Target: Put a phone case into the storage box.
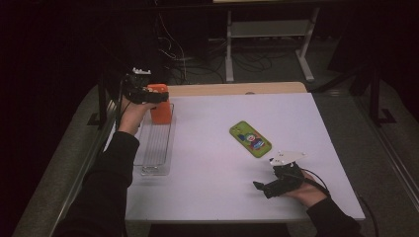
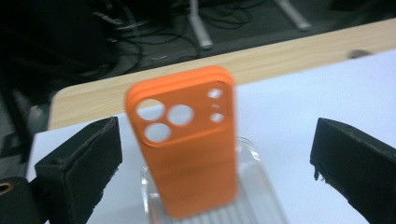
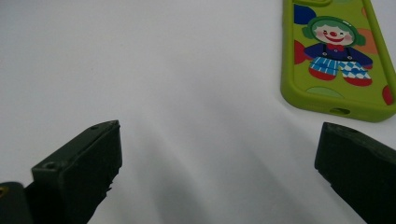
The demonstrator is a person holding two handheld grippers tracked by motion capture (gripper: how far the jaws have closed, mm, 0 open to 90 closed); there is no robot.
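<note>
Both claws gape: left claw around, not gripping, orange case; right claw empty.

room: dark | floor: grey, perhaps carpet | white table | shelf frame behind

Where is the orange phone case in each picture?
High view: the orange phone case stands upright in the clear tray, upper left, beside the left gripper.
Left gripper view: centre, standing in that tray between the open jaws, not touched.
Right gripper view: not in it; the green clown case lies there.
Shared landmark: the white table.
</note>
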